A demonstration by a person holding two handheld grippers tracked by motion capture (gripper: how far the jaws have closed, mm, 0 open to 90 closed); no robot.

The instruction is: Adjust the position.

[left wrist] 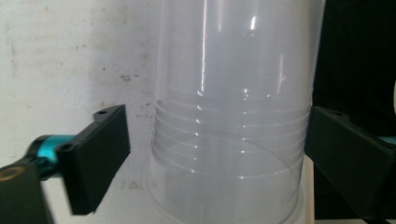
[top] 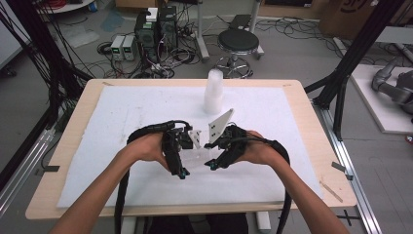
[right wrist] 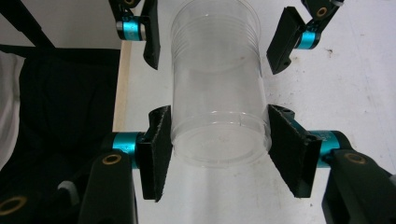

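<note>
Cups: one clear cup (right wrist: 217,88) | right gripper (right wrist: 219,149) clamps it | left gripper (left wrist: 210,154) wide around it | stack (top: 213,92): one

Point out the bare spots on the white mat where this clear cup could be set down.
Free: the mat left of the left gripper, and right of the right gripper toward the table edge. Crowded: the middle, around the held clear cup, and behind it near the cup stack.

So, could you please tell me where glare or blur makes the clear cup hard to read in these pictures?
High view: soft and low in detail, the clear cup nearly vanishes against the white mat. Left gripper view: bright glare streaks run down the cup wall, edges slightly soft. Right gripper view: sharpest, even light, with the cup's ridges and base clear.
</note>
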